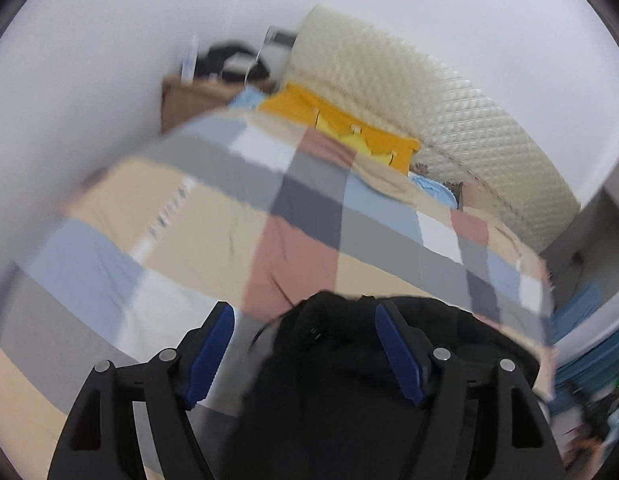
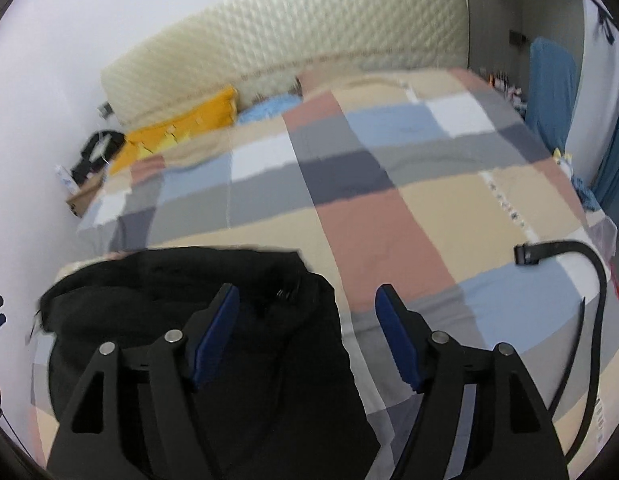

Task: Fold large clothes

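A black garment point(image 1: 333, 392) lies bunched at the near edge of a bed with a patchwork cover point(image 1: 213, 224). My left gripper point(image 1: 305, 340) is open above it, the cloth spreading under and past its right finger. In the right wrist view the same garment point(image 2: 169, 292) lies at the lower left on the cover point(image 2: 369, 216). My right gripper point(image 2: 307, 320) is open, its left finger over the garment's right edge and its right finger over bare cover. Neither gripper holds cloth.
A quilted cream headboard point(image 2: 289, 28) stands at the far end with a yellow pillow point(image 2: 181, 128) and a blue one point(image 2: 265, 110). A black strap point(image 2: 581, 280) hangs over the bed's right edge. A wooden nightstand point(image 1: 189, 96) sits by the white wall.
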Demonstrator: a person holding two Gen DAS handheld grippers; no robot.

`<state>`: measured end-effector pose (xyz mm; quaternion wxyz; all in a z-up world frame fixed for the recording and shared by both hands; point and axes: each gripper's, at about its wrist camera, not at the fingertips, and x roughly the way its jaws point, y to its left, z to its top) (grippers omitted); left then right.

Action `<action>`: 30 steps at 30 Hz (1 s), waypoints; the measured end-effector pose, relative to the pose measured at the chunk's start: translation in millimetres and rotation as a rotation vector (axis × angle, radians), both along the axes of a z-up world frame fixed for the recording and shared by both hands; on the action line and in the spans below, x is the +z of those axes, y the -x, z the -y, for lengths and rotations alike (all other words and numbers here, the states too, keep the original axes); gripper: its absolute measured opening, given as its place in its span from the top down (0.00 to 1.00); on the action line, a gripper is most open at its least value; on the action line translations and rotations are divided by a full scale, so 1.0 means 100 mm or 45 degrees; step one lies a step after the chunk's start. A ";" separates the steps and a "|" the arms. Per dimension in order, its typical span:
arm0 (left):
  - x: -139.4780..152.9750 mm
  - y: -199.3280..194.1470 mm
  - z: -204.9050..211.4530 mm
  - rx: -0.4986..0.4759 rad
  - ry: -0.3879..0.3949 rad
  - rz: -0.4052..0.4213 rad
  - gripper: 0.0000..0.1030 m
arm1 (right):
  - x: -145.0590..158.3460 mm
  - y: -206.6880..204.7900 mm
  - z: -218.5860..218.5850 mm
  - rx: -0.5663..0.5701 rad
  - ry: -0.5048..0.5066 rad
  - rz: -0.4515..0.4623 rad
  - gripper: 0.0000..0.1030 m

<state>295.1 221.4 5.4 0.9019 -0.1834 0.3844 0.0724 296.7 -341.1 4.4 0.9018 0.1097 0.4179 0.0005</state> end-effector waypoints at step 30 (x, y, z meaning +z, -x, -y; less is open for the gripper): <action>-1.16 -0.47 2.00 -0.449 -0.334 -0.041 0.29 | -1.18 -0.01 -1.50 0.396 0.027 0.229 0.42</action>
